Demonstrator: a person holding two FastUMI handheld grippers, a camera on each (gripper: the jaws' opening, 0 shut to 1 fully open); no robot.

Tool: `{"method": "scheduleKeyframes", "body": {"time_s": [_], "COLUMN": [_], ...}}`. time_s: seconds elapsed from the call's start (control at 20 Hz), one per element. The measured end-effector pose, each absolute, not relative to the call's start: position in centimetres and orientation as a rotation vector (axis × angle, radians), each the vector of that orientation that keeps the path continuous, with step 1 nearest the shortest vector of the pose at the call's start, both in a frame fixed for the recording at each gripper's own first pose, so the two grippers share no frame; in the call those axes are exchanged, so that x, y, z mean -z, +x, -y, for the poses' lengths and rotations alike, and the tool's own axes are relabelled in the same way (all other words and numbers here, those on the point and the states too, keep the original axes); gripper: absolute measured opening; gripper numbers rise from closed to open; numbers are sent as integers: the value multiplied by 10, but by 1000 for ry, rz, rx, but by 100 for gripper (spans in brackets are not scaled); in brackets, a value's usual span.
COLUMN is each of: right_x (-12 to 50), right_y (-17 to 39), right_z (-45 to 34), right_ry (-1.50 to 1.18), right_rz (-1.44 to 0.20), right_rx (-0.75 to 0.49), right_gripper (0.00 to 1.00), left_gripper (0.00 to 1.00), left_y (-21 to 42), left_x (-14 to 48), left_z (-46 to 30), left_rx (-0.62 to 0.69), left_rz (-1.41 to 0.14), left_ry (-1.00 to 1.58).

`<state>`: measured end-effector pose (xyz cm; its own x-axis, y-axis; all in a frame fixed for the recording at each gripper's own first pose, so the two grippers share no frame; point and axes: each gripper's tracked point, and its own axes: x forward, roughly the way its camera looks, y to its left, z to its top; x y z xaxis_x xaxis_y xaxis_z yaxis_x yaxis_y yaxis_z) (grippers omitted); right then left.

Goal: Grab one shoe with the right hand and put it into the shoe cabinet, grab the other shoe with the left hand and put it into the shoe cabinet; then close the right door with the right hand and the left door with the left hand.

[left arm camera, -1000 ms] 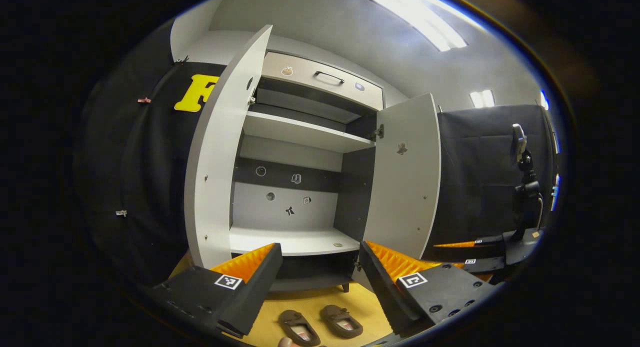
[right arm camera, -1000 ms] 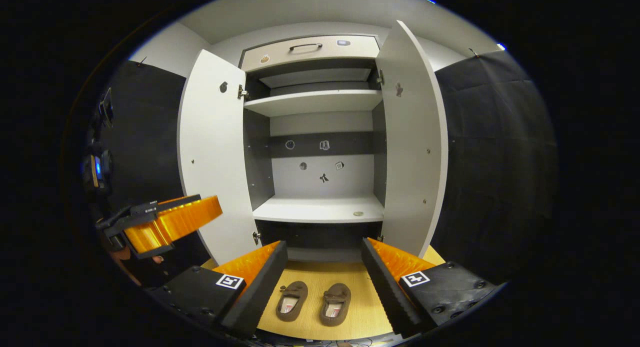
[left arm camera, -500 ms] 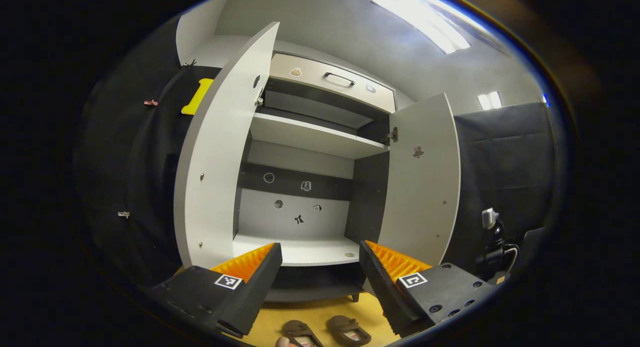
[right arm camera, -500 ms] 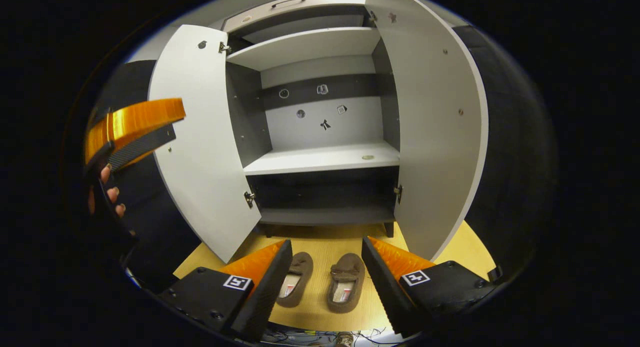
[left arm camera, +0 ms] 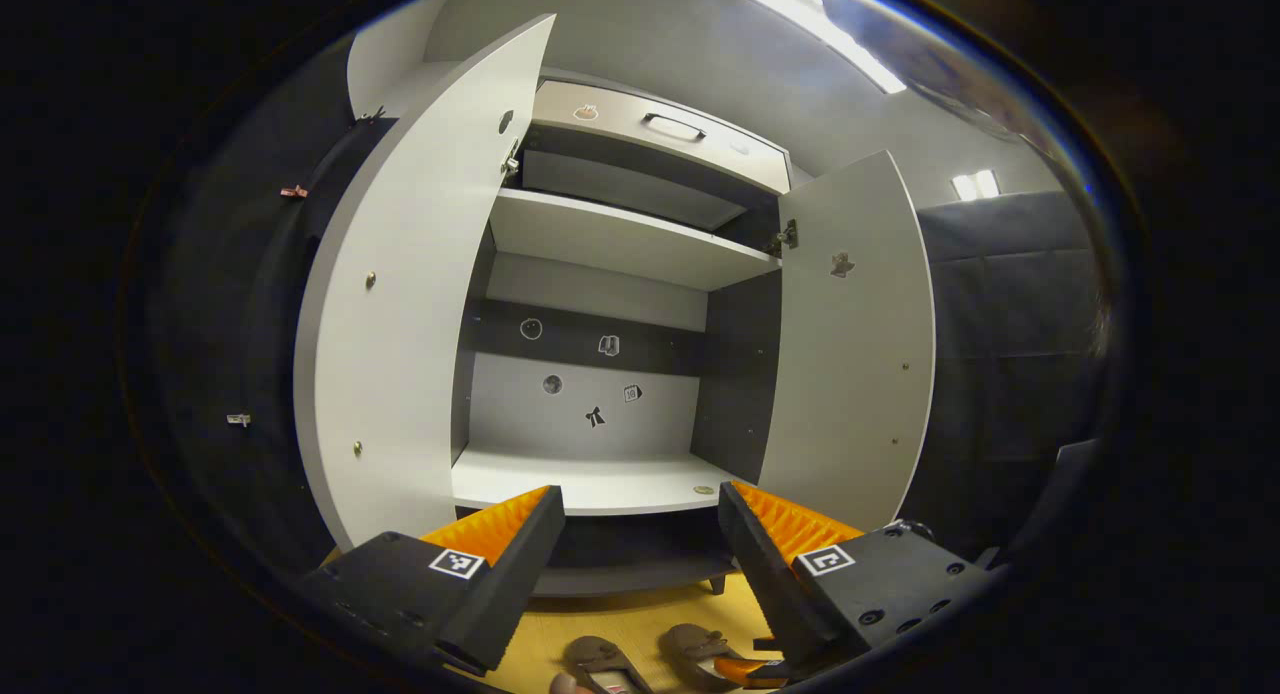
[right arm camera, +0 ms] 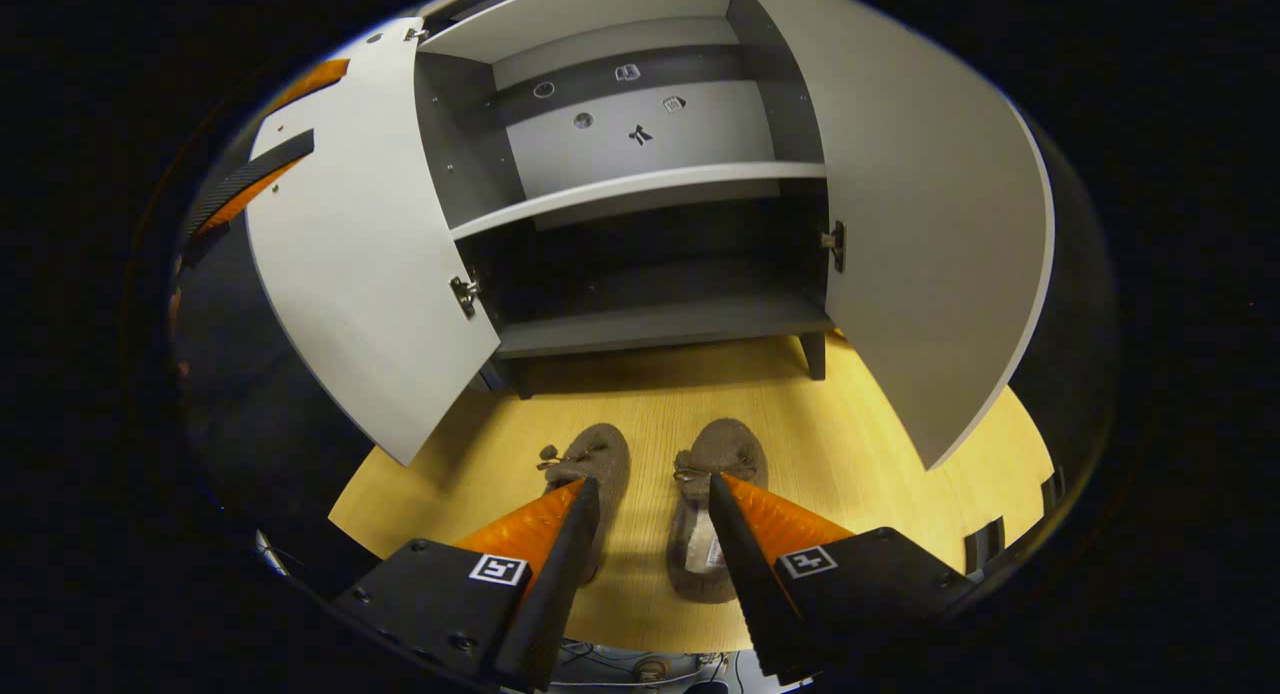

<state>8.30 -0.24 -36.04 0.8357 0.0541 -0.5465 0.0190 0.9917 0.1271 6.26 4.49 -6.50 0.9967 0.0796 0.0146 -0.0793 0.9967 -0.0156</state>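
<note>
Item 1, right hand-held gripper (right arm camera: 648,494): we see its fingers spread apart, hanging low above the wooden floor (right arm camera: 850,444) and holding nothing.

Item 2, right shoe (right arm camera: 712,509): brown slipper lying flat on the floor, sitting between our right fingers and partly hidden behind the right-side one; whether that finger touches it we cannot tell.

Item 3, left shoe (right arm camera: 590,474): matching slipper just beside the first, behind the tip of our left-side finger.

Item 4, shoe cabinet (right arm camera: 650,184): ahead of the right hand-held gripper, beyond the shoes; left door (right arm camera: 360,264) and right door (right arm camera: 930,244) both swung open, the bottom compartment dark, a pale shelf (right arm camera: 640,186) above it.

Item 5, left hand-held gripper (left arm camera: 640,519): fingers apart, nothing between them, raised well above the floor and facing the open cabinet (left arm camera: 600,374). Both shoes (left arm camera: 650,654) lie below and just ahead of it.
</note>
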Motion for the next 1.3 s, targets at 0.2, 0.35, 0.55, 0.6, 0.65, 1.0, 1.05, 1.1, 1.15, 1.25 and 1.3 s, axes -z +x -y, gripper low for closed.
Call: {"method": "scheduleKeyframes", "body": {"time_s": [0.2, 0.35, 0.55, 0.6, 0.65, 1.0, 1.05, 1.1, 1.15, 1.25, 1.3], "right_x": [408, 435, 462, 467, 471, 492, 494, 496, 500, 505, 505], "right_y": [89, 97, 116, 122, 127, 157, 159, 162, 166, 171, 173], "right_z": [4, 10, 16, 19, 20, 24, 25, 24, 25, 25, 25], "right_ry": [131, 113, 110, 105, 104, 102, 95, 85, 73, 56, 55], "right_rz": [-635, -649, -657, -657, -656, -680, -684, -686, -694, -702, -700], "right_rx": [-2, 22, 49, 57, 62, 108, 117, 120, 128, 136, 138], "right_gripper": [65, 68, 68, 68, 68, 57, 57, 57, 57, 57, 57], "left_gripper": [98, 98, 98, 98, 98, 98, 98, 98, 98, 98, 98], "left_y": [62, 61, 62, 61, 61, 61, 61, 60, 60, 59, 59], "left_x": [85, 102, 121, 128, 134, 154, 155, 156, 157, 160, 160], "left_z": [-55, -62, -70, -73, -76, -92, -94, -95, -98, -102, -104], "left_rx": [-114, -135, -144, -147, -153, -187, -190, -193, -200, -206, -209], "left_rz": [3, -22, -33, -44, -57, -78, -79, -80, -82, -86, -85], "left_ry": [-11, -23, -27, -27, -26, -41, -40, -38, -35, -35, -35]}}
